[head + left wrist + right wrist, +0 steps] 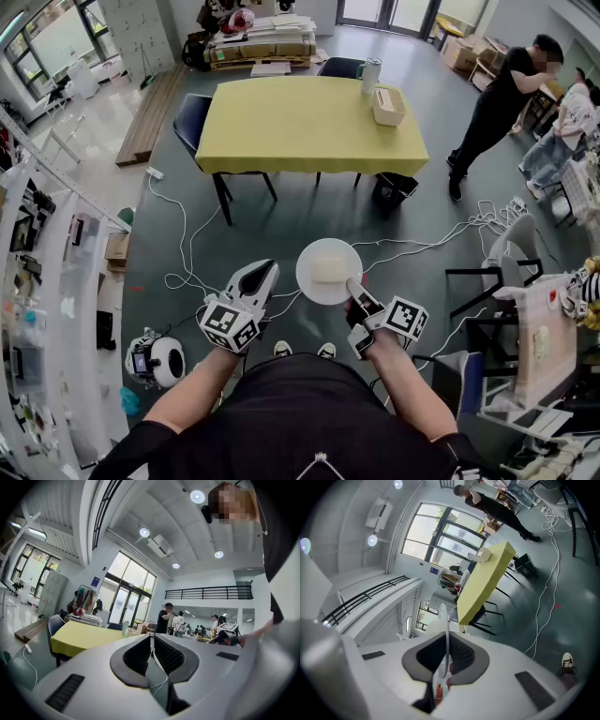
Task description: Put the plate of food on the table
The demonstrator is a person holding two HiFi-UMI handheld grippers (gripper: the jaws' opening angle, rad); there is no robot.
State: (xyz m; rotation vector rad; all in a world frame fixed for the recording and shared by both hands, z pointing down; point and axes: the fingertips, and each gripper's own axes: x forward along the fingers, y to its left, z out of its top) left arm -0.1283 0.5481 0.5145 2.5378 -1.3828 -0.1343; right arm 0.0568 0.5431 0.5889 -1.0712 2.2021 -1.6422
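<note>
A white plate (329,271) with a pale block of food on it hangs over the dark floor, well short of the yellow-clothed table (309,122). My right gripper (354,286) is shut on the plate's near right rim. In the right gripper view the plate (443,620) shows edge-on, a thin white rim pinched between the dark pads of that gripper (446,641), and the table (485,581) lies ahead. My left gripper (262,272) floats to the left of the plate, apart from it, shut with nothing in it. Its pads meet in the left gripper view (152,637).
A tissue box (387,105) and a pale cup (371,75) stand at the table's far right end. Dark chairs (190,122) flank the table and a black bag (394,190) sits under it. White cables (187,244) trail across the floor. People (497,103) stand at the right.
</note>
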